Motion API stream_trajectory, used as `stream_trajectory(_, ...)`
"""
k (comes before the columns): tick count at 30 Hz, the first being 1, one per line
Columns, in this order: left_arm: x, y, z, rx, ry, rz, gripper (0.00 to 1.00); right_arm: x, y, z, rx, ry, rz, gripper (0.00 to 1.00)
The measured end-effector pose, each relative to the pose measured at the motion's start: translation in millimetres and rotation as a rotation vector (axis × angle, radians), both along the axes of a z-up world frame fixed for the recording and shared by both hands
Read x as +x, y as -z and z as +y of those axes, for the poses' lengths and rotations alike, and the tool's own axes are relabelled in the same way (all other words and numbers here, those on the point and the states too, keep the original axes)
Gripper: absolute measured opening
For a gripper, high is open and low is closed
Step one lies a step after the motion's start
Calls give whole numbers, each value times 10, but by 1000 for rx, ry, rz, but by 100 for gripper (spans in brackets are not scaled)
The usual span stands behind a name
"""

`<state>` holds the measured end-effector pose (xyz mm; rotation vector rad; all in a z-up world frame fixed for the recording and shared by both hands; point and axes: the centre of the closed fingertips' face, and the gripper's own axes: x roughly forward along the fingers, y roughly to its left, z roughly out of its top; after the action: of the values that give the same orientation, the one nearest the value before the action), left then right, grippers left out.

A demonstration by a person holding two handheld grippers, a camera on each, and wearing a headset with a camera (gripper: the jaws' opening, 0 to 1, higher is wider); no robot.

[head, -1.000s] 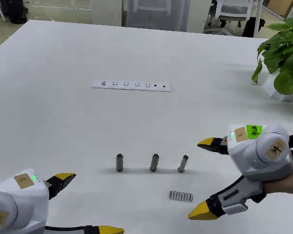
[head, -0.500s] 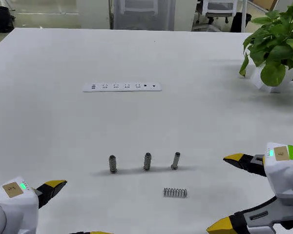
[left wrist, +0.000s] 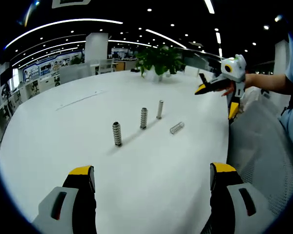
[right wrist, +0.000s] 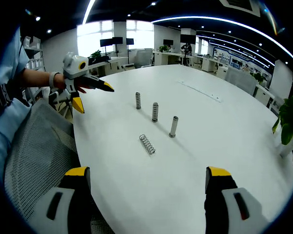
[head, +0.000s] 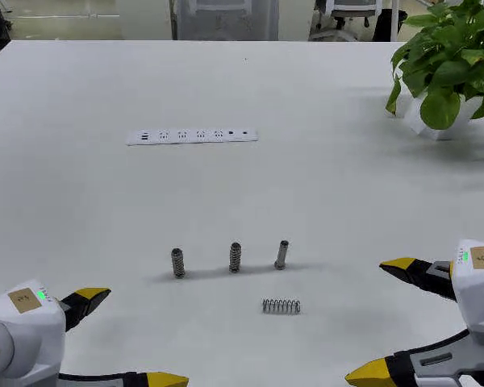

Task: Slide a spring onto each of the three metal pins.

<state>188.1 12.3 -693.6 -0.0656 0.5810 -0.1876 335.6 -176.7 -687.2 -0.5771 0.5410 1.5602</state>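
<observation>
With left tongs [head: 129,337] and right tongs [head: 383,318] gaping empty, best pinch the loose spring [head: 281,305] near one end for the bare pin [head: 281,254].

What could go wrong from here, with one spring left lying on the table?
The loose spring lies flat and may roll or flick away when the right gripper pinches it. The bare pin stands close to the sprung middle pin; a clumsy approach might knock either over.

Gripper cams opposed, pins [left wrist: 159,108] shared
</observation>
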Motion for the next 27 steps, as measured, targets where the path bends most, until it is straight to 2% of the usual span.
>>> stream_trajectory(6,90,52,-73,-1,43,12,100,-33,2,7,12,16,14,99)
stream_trajectory(11,212,91,-204,8,103,22,100,-55,12,2,16,24,20,99)
stream_trajectory(15,370,135,-304,13,163,20,96,-38,14,-20,28,44,27,99)
stream_trajectory(18,490,160,-435,39,242,32,93,-25,16,-36,41,65,33,99)
stream_trajectory(20,569,172,-492,47,266,38,91,-48,12,-51,45,72,38,99)
stream_trajectory(23,674,233,-569,71,326,72,87,-96,29,-89,42,80,44,98)
stream_trajectory(25,727,268,-568,81,343,86,84,-90,48,-104,43,88,47,98)
stream_trajectory(27,795,258,-645,90,365,87,80,-94,42,-108,58,103,59,98)
